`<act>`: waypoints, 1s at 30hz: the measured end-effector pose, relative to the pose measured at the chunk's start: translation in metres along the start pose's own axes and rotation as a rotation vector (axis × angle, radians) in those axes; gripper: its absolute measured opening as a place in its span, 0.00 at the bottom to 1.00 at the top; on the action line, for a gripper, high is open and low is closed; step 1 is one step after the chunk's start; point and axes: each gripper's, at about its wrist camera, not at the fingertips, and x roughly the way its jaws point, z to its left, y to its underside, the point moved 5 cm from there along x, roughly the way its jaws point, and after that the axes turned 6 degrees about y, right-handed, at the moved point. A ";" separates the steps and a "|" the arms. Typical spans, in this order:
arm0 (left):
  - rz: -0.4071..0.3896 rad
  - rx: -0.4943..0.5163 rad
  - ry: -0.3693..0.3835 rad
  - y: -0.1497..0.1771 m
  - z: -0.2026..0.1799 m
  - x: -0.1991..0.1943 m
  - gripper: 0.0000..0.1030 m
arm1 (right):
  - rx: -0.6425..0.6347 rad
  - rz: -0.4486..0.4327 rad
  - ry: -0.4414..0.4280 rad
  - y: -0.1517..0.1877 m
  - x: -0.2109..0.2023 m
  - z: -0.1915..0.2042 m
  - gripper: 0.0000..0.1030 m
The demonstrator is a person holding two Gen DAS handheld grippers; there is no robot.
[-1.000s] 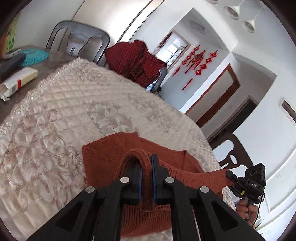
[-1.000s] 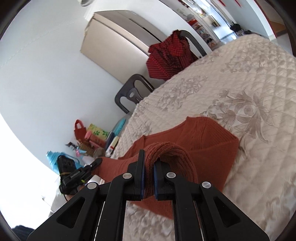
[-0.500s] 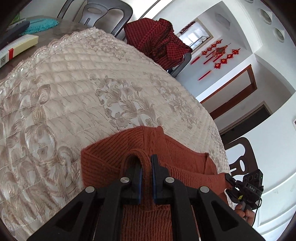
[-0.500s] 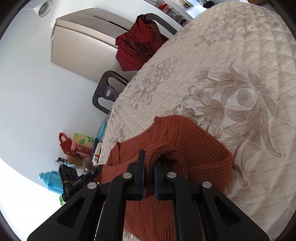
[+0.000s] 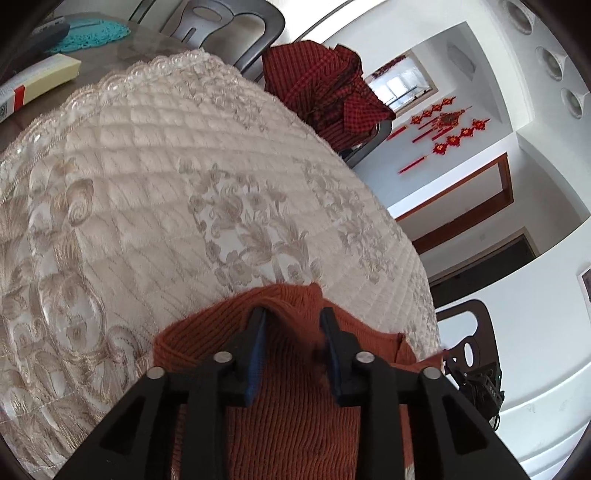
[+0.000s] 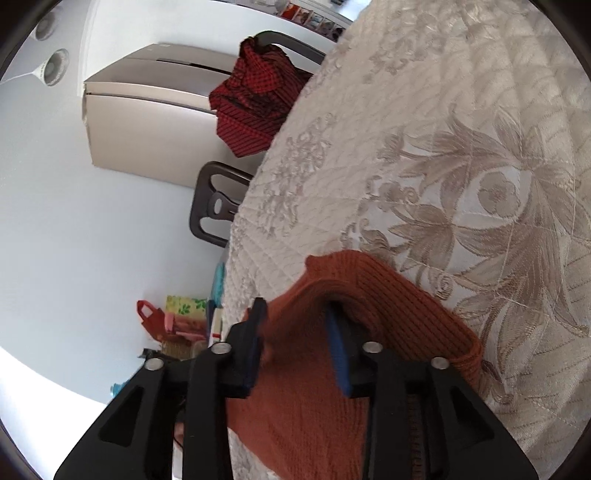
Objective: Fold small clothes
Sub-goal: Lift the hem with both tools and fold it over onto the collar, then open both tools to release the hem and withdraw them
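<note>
Both grippers have just let go of the rust-orange ribbed knit garment [image 5: 295, 398], which lies folded on the cream quilted cloth with beige floral embroidery [image 5: 155, 206] that covers the counter, at its near edge. Half a second ago each pair of fingers pinched a raised ridge of the knit; now the left gripper [image 5: 291, 325] has its jaws partly parted, and the wool between them has slumped, with only a small peak of fabric rising at the far end of the gap and the blue pads no longer pressing on it. The right gripper [image 6: 295, 317] has been opening too, a little wider, and the folded edge of the knit sits loose between its fingers (the cloth there is blurred, so a last brush of contact cannot be ruled out). The fold looks laid down: the carried edge now rests on the lower layer, its far border lying on the quilting. A red-and-black checked garment [image 5: 325, 92] hangs over a dark chair [image 5: 229, 22] at the counter's far side, untouched. The likely next need is to draw both grippers back cleanly without snagging the loose knit.
</note>
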 end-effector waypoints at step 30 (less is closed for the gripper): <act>0.023 0.329 -0.228 0.033 -0.027 0.019 0.34 | -0.434 -0.049 0.356 0.030 -0.008 0.000 0.06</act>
